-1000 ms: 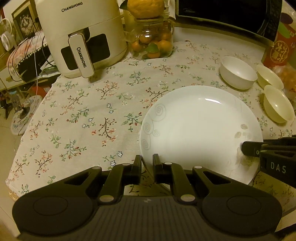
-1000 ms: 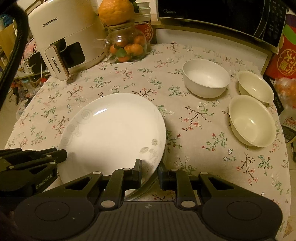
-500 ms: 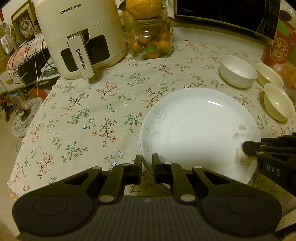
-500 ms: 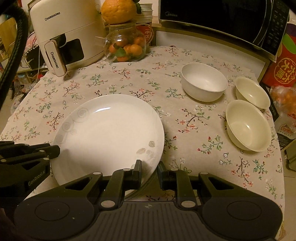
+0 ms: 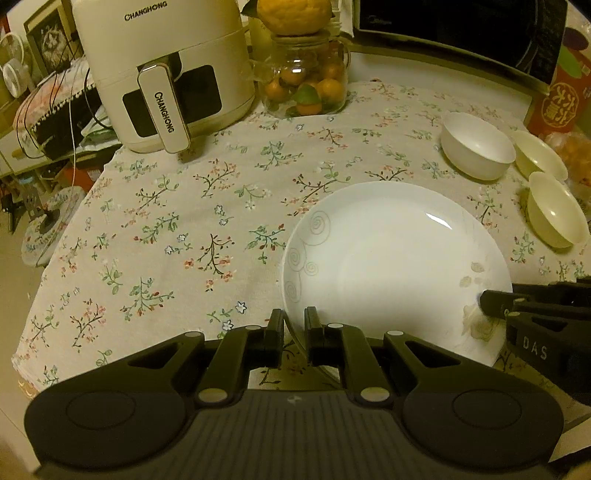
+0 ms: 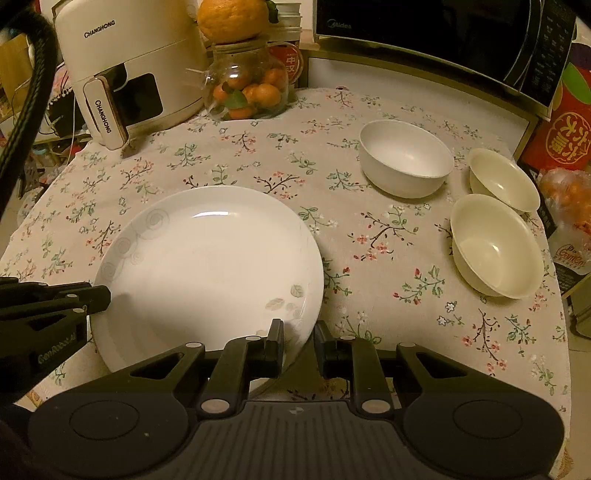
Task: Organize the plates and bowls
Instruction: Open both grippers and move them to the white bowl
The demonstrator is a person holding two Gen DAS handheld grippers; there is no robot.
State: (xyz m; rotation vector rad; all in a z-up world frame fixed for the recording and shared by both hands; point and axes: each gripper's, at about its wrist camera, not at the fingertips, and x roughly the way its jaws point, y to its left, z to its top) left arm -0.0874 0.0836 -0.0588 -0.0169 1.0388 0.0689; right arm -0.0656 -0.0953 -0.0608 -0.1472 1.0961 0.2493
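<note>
A large white plate [image 5: 395, 258] with faint swirl and leaf marks is held over the flowered tablecloth [image 5: 166, 221]. My left gripper [image 5: 293, 325] is shut on its near left rim. My right gripper [image 6: 298, 334] is shut on its near right rim; the plate also shows in the right wrist view [image 6: 210, 266]. A white bowl [image 6: 406, 158] and two cream bowls [image 6: 495, 247] [image 6: 504, 179] stand at the right. Each gripper shows at the edge of the other's view.
A cream air fryer [image 5: 166, 70] stands at the back left, beside a glass jar of oranges [image 5: 304, 85] with a large orange on top. A black microwave [image 6: 443, 33] is behind the bowls. A red box [image 6: 565, 125] is at the far right.
Both wrist views have drawn back and up a little, so the table looks farther away. The plate stays held in both grippers. The bowls have not moved.
</note>
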